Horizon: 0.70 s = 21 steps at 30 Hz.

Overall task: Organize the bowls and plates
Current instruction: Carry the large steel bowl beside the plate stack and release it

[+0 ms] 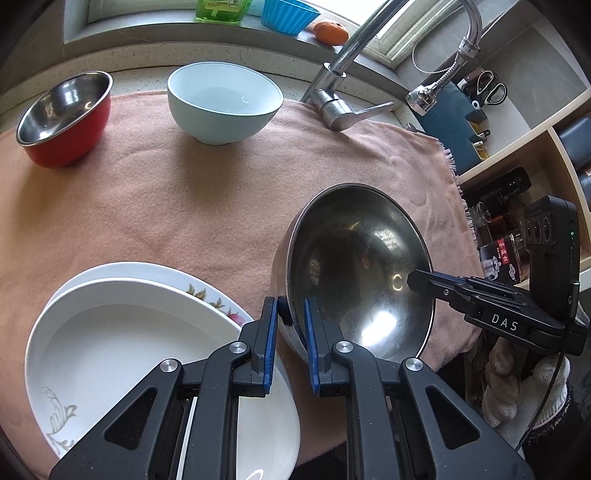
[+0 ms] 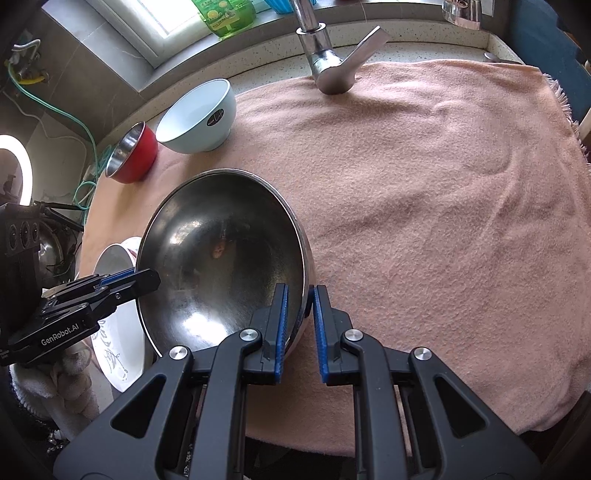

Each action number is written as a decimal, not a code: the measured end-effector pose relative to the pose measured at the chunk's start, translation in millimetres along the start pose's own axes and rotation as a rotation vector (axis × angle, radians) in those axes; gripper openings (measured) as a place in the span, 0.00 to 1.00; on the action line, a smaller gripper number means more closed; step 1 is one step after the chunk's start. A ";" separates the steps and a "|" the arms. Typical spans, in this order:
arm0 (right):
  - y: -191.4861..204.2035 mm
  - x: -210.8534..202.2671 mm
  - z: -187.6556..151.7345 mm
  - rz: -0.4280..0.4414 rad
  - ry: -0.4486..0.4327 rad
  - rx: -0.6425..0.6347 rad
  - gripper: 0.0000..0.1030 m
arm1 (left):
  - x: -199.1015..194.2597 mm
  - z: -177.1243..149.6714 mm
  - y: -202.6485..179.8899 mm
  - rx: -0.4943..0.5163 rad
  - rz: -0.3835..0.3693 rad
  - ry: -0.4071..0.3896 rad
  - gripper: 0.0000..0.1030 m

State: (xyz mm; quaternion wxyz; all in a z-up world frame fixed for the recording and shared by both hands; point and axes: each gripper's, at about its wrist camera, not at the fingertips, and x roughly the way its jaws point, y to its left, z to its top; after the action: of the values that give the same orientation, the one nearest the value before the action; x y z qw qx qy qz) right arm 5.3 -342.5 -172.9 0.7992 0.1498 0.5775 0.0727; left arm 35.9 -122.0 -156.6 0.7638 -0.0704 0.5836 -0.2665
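Observation:
A large steel bowl [image 1: 358,266] is held tilted above the pink towel [image 1: 166,192]. My left gripper [image 1: 290,314] is shut on its left rim. My right gripper [image 2: 300,295] is shut on its right rim, and the bowl fills the middle of the right wrist view [image 2: 221,251]. Two stacked white plates [image 1: 129,332] lie at the front left, next to the bowl. A pale blue bowl [image 1: 225,103] and a red bowl with steel inside [image 1: 66,118] stand at the back of the towel.
A chrome tap [image 1: 340,92] rises at the back edge of the towel. On the sill stand a green bottle [image 1: 221,9], a blue cup [image 1: 288,16] and an orange [image 1: 330,32]. Shelves with jars and scissors [image 1: 517,166] are at the right.

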 end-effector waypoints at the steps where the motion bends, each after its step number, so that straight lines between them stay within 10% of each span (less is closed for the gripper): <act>1: 0.4 -0.3 -0.4 0.001 0.000 0.000 0.13 | -0.1 -1.1 0.3 0.002 0.001 0.002 0.12; 21: 0.6 -8.0 -0.6 -0.034 -0.027 0.026 0.14 | 0.2 -1.5 5.1 0.010 -0.019 0.011 0.13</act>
State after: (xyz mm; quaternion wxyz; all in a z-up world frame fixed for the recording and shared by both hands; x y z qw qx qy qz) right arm 2.1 -344.2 -165.7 0.8060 0.1511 0.5701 0.0497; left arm 36.2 -117.5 -159.4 0.7585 -0.0706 0.5858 -0.2768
